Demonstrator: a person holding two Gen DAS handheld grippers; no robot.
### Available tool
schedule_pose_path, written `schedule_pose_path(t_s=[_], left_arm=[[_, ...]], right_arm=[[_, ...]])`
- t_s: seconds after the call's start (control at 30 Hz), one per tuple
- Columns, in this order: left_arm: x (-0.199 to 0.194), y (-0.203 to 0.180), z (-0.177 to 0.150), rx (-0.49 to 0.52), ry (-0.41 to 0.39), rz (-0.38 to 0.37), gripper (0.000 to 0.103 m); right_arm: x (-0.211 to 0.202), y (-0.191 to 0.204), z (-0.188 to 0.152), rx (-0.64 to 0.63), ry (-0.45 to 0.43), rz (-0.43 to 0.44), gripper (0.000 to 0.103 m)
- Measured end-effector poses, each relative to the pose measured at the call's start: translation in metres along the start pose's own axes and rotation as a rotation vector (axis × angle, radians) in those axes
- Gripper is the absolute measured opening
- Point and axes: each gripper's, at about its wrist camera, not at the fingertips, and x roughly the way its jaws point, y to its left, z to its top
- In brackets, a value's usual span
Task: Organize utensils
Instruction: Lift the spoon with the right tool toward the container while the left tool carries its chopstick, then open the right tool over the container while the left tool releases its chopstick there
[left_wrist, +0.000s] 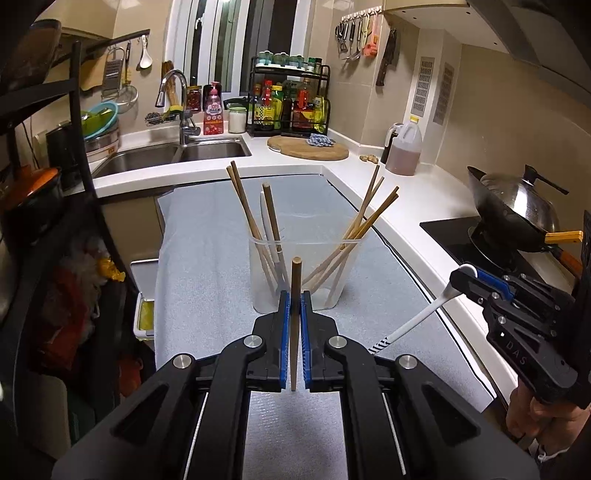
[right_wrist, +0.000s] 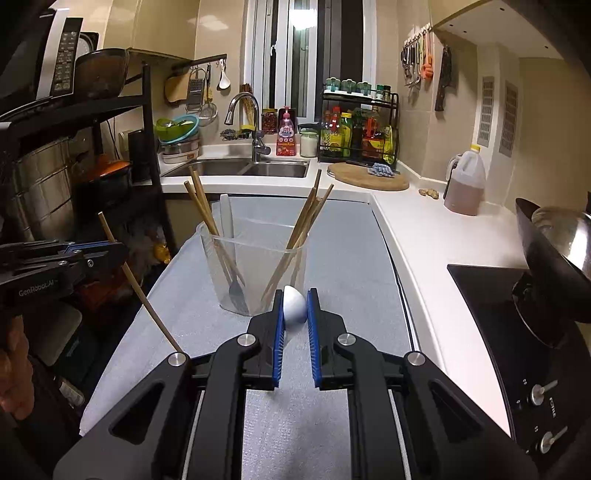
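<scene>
Pinching a single chopstick (left_wrist: 294, 321) upright, left gripper (left_wrist: 294, 306) hovers just in front of clear holder (left_wrist: 295, 273) w/ chopsticks on gray mat (left_wrist: 207, 266). Right gripper (right_wrist: 295, 306) clamps white spoon (right_wrist: 294, 308) by its bowl, near holder too.

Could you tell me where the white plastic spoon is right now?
The white plastic spoon is clamped in the right hand-held gripper, just in front of the clear plastic utensil holder on the grey mat.
</scene>
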Motion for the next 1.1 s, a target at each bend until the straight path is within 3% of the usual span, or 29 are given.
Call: schedule_pose_path(t_s=[0.37, 0.67, 0.87, 1.1], left_arm=[[-0.031, 0.018, 0.082, 0.009, -0.032, -0.073, 0.006], [-0.043, 0.011, 0.155, 0.026, -0.159, -0.093, 0.006], [0.001, 0.011, 0.166, 0.019, -0.128, -0.076, 0.006], [0.072, 0.014, 0.143, 0.033, -0.027, -0.059, 0.006]], right_arm=[[-0.014, 0.005, 0.082, -0.071, -0.07, 0.068, 0.012], [0.006, 0.002, 0.139, -0.077, -0.144, 0.034, 0.012], [0.048, 0.002, 0.137, -0.081, -0.107, 0.011, 0.012], [0.091, 0.005, 0.117, -0.09, -0.04, 0.03, 0.012]])
